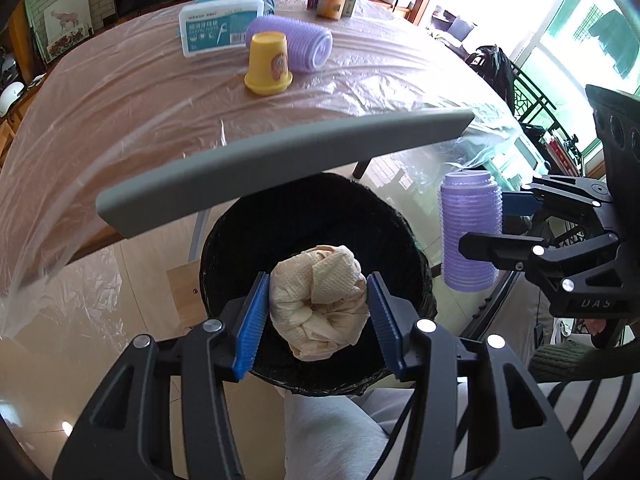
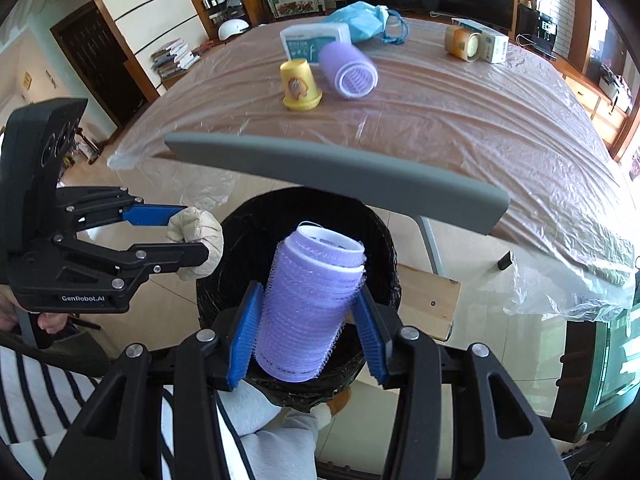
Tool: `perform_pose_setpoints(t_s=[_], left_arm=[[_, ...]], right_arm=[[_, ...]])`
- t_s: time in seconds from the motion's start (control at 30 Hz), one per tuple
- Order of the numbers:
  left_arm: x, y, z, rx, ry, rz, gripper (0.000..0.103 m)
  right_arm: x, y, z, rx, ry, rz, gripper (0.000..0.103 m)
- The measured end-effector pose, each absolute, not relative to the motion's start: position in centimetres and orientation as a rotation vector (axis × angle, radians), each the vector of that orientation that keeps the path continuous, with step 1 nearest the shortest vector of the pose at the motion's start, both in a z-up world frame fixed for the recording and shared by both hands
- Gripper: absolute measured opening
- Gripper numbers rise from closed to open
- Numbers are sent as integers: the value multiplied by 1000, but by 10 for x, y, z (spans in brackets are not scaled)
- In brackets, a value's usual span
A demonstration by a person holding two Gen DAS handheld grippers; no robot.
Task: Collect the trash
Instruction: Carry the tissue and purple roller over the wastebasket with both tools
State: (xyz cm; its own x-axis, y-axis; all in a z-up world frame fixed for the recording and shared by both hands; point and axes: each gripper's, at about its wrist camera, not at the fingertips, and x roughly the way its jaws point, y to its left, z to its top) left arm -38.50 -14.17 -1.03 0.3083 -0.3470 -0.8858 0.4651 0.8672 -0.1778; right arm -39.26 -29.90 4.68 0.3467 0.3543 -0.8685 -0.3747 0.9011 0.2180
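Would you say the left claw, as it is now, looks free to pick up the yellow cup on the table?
Probably not yet: the left claw is shut on a crumpled paper wad over the black bin. The upside-down yellow cup stands unobstructed across the grey chair back.

Left tool [image 1: 318,316] clamps a crumpled tissue wad [image 1: 320,304] above the black bin [image 1: 240,240] — right tool [image 1: 500,224] grips a purple roller [image 1: 470,232].

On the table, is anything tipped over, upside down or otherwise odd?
Yes. The yellow cup stands upside down on its rim, and the purple hair roller beside it lies on its side. Further back, a small yellow jar also lies on its side against a white box. Nothing looks spilled.
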Motion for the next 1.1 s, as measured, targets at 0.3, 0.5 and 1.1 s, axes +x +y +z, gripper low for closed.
perform_pose_setpoints(t_s=[0.3, 0.5, 1.1], left_arm=[[-384, -147, -26, 138, 1160, -533, 50], [-381, -150, -36, 142, 1172, -528, 50], [-375, -160, -60, 178, 1200, -522, 50]], right_arm=[[-393, -294, 26, -16, 1146, 462, 45], [-390, -290, 14, -20, 1163, 448, 45], [-389, -277, -12, -92, 1202, 431, 45]])
